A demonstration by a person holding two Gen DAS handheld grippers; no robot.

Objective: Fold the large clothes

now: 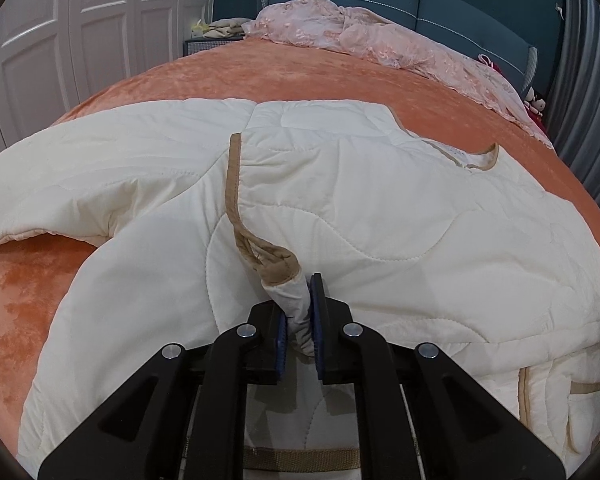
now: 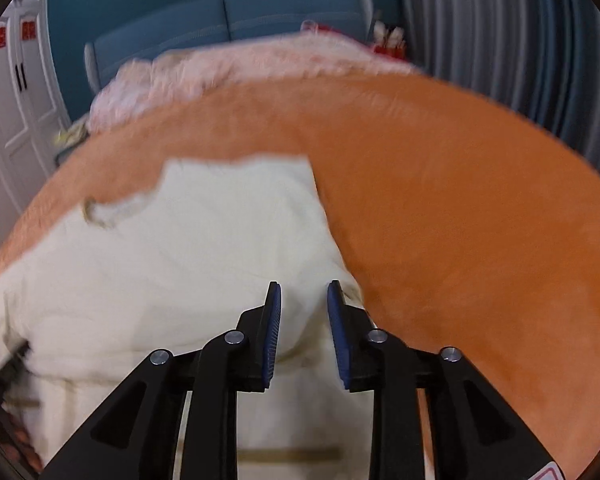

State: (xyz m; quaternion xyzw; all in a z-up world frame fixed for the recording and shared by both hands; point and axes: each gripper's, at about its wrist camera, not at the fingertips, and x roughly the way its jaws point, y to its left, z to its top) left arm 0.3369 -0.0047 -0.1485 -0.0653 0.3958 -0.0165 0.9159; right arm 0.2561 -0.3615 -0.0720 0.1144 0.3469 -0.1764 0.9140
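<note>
Cream quilted jacket [image 1: 340,208] | left gripper [image 1: 299,312] jaws clamp tan-trimmed edge | right gripper [image 2: 304,320] jaws apart, empty

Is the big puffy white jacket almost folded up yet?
Not yet. The cream quilted jacket with tan trim lies spread on the orange velvety bedspread, one front panel already folded over its middle. The left gripper is pinching that panel's tan-edged corner. The right gripper hangs open over the jacket's edge, holding nothing. The sleeves and the final folds are left.
</note>
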